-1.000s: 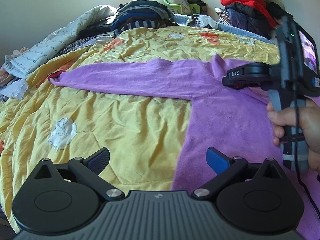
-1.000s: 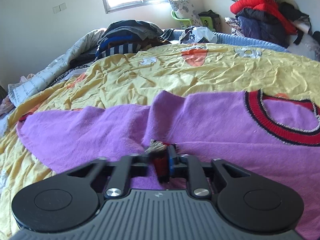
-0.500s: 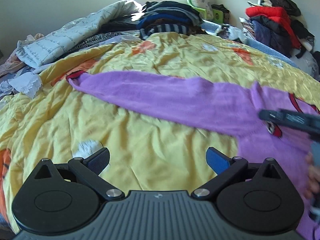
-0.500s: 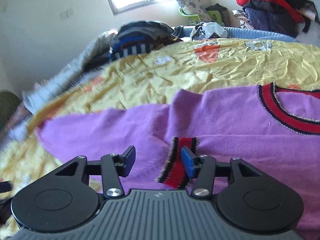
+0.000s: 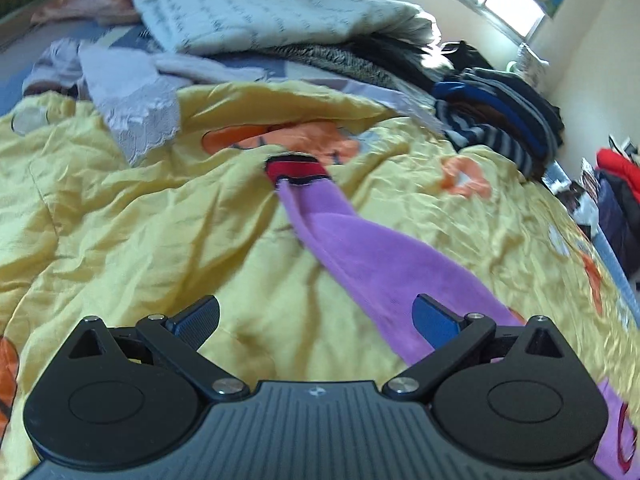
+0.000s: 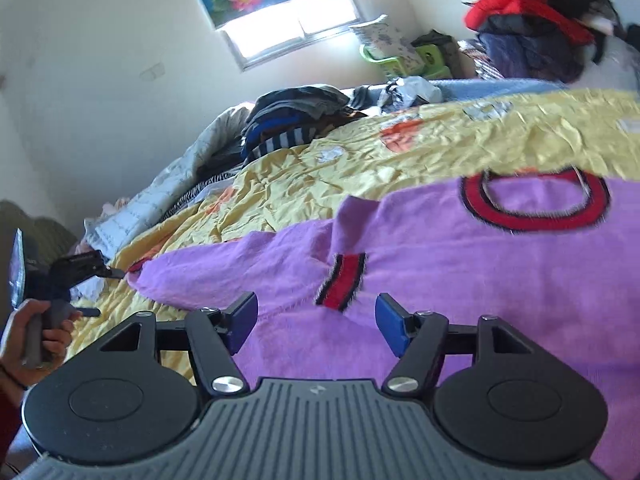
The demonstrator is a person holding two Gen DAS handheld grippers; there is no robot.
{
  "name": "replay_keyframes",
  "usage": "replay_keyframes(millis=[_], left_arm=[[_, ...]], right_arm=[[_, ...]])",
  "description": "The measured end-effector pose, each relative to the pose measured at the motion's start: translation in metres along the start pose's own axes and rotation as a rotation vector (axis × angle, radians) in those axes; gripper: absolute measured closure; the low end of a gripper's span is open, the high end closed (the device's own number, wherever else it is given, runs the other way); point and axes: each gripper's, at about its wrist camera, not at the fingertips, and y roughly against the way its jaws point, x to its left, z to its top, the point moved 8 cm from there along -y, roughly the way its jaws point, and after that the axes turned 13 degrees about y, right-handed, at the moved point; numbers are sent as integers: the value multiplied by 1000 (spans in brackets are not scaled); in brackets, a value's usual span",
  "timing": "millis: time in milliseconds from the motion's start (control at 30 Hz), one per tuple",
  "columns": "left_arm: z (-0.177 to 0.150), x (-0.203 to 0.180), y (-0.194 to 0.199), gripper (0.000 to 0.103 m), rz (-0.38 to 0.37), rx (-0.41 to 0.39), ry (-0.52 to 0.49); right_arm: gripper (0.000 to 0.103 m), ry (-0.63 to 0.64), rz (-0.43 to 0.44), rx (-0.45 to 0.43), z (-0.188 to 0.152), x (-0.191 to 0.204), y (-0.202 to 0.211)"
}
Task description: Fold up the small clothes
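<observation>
A purple sweater (image 6: 500,280) with a red collar (image 6: 536,216) lies flat on the yellow quilt (image 6: 440,148). One sleeve is folded across the body, its red cuff (image 6: 342,280) just ahead of my open, empty right gripper (image 6: 316,320). The other sleeve (image 5: 368,256) stretches out left, ending in a red cuff (image 5: 298,170). My left gripper (image 5: 316,316) is open and empty above that sleeve, short of its cuff. The left gripper also shows in the right wrist view (image 6: 86,266), near the sleeve end.
A pile of folded dark and striped clothes (image 5: 500,120) and a pale blanket (image 5: 260,16) lie along the bed's far side. White lace cloth (image 5: 132,104) lies at the left. A heap of red and dark clothes (image 6: 540,20) stands at the back right.
My right gripper opened, let go of the folded sleeve's red cuff and pulled back. My left gripper swung left along the outstretched sleeve toward its cuff.
</observation>
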Motion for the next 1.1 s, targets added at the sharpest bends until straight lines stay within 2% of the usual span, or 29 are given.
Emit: replay_keyframes(millis=[167, 233, 300, 433, 500, 567, 633, 700, 767, 833, 1000, 1100], left_arm=[[20, 13, -26, 0, -77, 66, 96], [27, 17, -37, 0, -130, 85, 153], [34, 20, -45, 1, -221, 90, 232], [46, 25, -57, 1, -331, 75, 390], [50, 23, -62, 9, -358, 68, 416], [53, 19, -69, 29, -374, 77, 415], [53, 16, -76, 44, -383, 96, 418], [52, 16, -83, 48, -372, 103, 425], [51, 18, -90, 60, -355, 101, 434], [51, 23, -94, 66, -348, 95, 456], [54, 32, -98, 73, -346, 64, 492], [57, 35, -99, 87, -330, 49, 501]], right_arm=[[37, -22, -6, 27, -26, 5, 4], [37, -16, -11, 42, -33, 8, 3], [35, -11, -11, 56, -38, 10, 3], [34, -8, -23, 63, -42, 12, 8], [34, -12, -32, 63, -43, 10, 10], [34, -25, -41, 67, -45, 7, 11], [34, -36, -51, 75, -49, 3, 11], [34, -42, -57, 83, -52, 2, 11], [34, -45, -62, 85, -54, 2, 12], [34, -40, -65, 88, -55, 3, 12], [34, -40, -70, 98, -58, 3, 12], [34, -46, -71, 99, -59, 3, 13]])
